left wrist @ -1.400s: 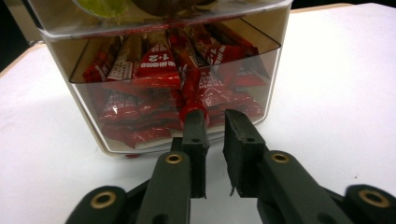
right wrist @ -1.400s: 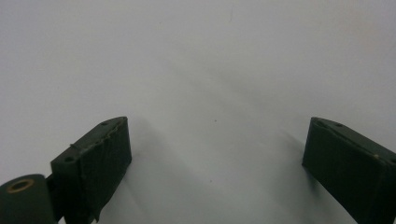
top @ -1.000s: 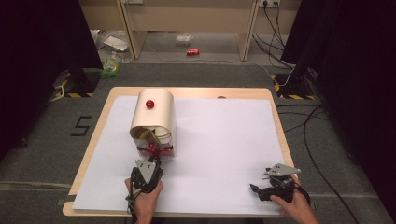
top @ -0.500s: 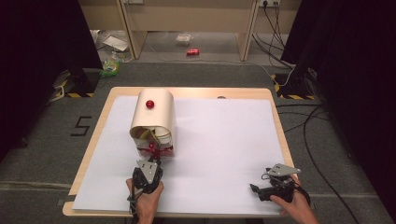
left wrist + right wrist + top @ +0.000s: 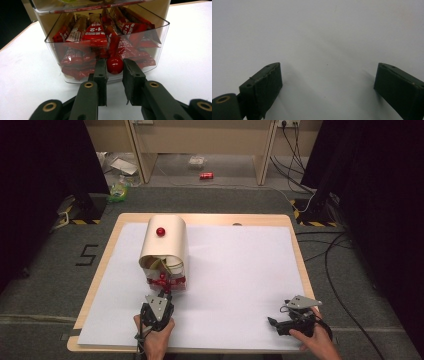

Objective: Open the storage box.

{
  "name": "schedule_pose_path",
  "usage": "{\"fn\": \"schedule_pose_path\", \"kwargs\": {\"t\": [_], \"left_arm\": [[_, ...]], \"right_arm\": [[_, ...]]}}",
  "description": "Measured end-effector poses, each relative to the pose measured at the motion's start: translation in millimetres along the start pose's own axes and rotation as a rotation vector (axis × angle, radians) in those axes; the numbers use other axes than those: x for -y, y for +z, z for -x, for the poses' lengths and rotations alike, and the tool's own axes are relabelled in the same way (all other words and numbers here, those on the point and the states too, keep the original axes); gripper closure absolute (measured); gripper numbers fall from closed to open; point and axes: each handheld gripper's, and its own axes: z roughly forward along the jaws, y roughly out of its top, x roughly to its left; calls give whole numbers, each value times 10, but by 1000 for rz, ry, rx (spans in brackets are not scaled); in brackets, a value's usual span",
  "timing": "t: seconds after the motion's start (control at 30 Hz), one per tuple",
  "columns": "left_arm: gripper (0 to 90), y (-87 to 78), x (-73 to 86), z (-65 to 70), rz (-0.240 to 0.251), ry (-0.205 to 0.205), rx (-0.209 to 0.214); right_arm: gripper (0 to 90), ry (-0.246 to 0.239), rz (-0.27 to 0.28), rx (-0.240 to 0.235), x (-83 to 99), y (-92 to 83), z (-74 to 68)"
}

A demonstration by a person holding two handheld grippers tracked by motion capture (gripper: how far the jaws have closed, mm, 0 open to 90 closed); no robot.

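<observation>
Left claw [image 5: 114,68] has its black jaws closed on the small round red knob [image 5: 114,65] of the clear plastic drawer [image 5: 160,45], full of red snack packets [image 5: 97,32], in the cream rounded cabinet [image 5: 164,240]. Right claw [image 5: 327,82], jaws wide apart, hovers over the white-covered desk [image 5: 240,270].

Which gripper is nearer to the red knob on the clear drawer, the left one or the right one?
Left. The left gripper has its jaws on either side of the red knob on the clear drawer. The right gripper is far off to the right, over bare white table.
</observation>
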Motion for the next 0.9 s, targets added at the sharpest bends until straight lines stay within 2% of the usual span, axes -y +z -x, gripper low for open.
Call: {"fn": "schedule_pose_path", "kwargs": {"t": [0.1,0.2,0.23,0.27,0.37,0.4,0.53,0.73,0.9], "left_arm": [[735,-37,8,-7,-2,-7,6],[835,-122,27,-22,7,-8,15],[835,-122,27,-22,7,-8,15],[821,-105,42,-43,7,-21,29],[783,-105,31,-55,15,-26,32],[742,-111,12,-70,17,-37,39],[686,-96,-22,-104,21,-62,44],[670,-37,-49,-106,10,-70,59],[671,-13,-52,-76,7,-62,52]], "right_arm": [[83,-1,0,0,0,0,0],[82,1,0,0,-1,0,0],[82,1,0,0,-1,0,0],[83,0,0,0,0,0,-1],[82,1,0,0,0,0,-2],[82,1,0,0,-1,1,-1],[83,0,0,0,0,0,0],[83,1,0,0,0,1,-1],[82,0,0,0,-1,1,1]]}}
